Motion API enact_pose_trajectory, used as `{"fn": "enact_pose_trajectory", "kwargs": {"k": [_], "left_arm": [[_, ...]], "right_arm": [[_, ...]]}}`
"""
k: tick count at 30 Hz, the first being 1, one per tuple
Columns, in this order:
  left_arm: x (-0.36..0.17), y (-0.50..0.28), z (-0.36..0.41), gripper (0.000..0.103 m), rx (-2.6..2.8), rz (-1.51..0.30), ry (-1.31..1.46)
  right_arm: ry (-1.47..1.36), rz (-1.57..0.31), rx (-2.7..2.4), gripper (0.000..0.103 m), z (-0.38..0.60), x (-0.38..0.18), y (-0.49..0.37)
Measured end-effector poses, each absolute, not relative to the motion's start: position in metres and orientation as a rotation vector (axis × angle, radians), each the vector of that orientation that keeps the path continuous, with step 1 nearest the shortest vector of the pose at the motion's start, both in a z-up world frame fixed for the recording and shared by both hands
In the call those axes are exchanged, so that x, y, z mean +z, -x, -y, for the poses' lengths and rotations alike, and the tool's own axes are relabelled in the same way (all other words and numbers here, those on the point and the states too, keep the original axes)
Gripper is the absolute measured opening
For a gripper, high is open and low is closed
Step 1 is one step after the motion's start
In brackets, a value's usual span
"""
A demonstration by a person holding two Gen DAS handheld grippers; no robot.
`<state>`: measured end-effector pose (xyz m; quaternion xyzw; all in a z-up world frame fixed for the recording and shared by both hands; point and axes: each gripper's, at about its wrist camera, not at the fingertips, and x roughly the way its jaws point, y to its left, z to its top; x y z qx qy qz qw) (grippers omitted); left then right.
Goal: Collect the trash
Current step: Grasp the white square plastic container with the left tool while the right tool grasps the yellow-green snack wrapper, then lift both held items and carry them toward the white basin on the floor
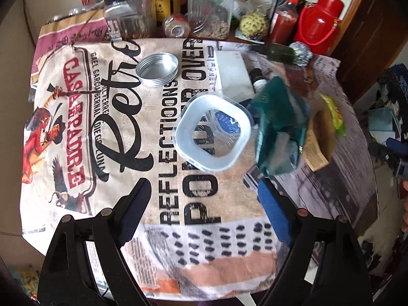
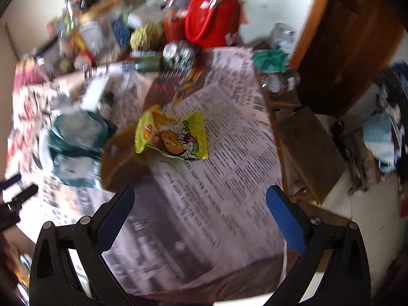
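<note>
My left gripper (image 1: pixel 201 191) is open above the printed tablecloth (image 1: pixel 178 204), with nothing between its blue pads. Just ahead of it stands a clear plastic tub (image 1: pixel 213 132) with a white rim. A crumpled green foil bag (image 1: pixel 278 125) leans against the tub's right side. My right gripper (image 2: pixel 200 193) is open and empty over the newsprint part of the cloth (image 2: pixel 229 178). Ahead of it a yellow-green snack wrapper (image 2: pixel 173 135) lies on a brown paper bag (image 2: pixel 122 158). The green foil bag (image 2: pixel 76 140) shows blurred at the left.
A metal lid (image 1: pixel 157 68) and a white box (image 1: pixel 233 74) lie further back. Jars, bottles, a steel scourer (image 1: pixel 302 53) and a red flask (image 1: pixel 318 20) crowd the table's far edge. A wooden stool (image 2: pixel 308 150) stands right of the table, near a wooden door (image 2: pixel 344 38).
</note>
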<state>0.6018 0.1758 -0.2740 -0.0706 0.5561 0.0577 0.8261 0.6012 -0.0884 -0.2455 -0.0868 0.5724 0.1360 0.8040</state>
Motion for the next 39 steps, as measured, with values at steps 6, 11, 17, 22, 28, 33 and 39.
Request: {"fn": "enact_pose_trajectory", "kwargs": {"k": [6,11,17,22,28,33,39], "left_arm": [[-0.288,-0.627,-0.184,0.086,0.110,-1.165,0.242],[-0.290,-0.649,-0.179,0.086,0.147,-1.158,0.229],[-0.298,-0.665,-0.183,0.086,0.179,-1.159,0.249],[-0.301,-0.662,-0.186,0.083,0.169,-1.161,0.285],[-0.298,-0.649,-0.183,0.082,0.227,-1.171,0.237],[-0.289,-0.633,-0.187,0.082,0.216,-1.168,0.257],[-0.273,-0.614,-0.191,0.082,0.176,-1.167,0.245]], "right_arm": [[0.384,-1.239,0.445,0.102,0.052,-0.266,-0.624],[0.485,-1.184,0.516,0.101,0.031,-0.271,-0.637],[0.510,-1.198,0.603,0.065,0.023,-0.282,-0.652],[0.421,-1.279,0.605,0.031,0.033,-0.298,-0.674],[0.258,-1.289,0.585,0.010,0.055,-0.286,-0.684],[0.196,-1.263,0.548,0.008,0.075,-0.266,-0.677],[0.118,-1.201,0.507,0.007,0.087,-0.235,-0.635]]}}
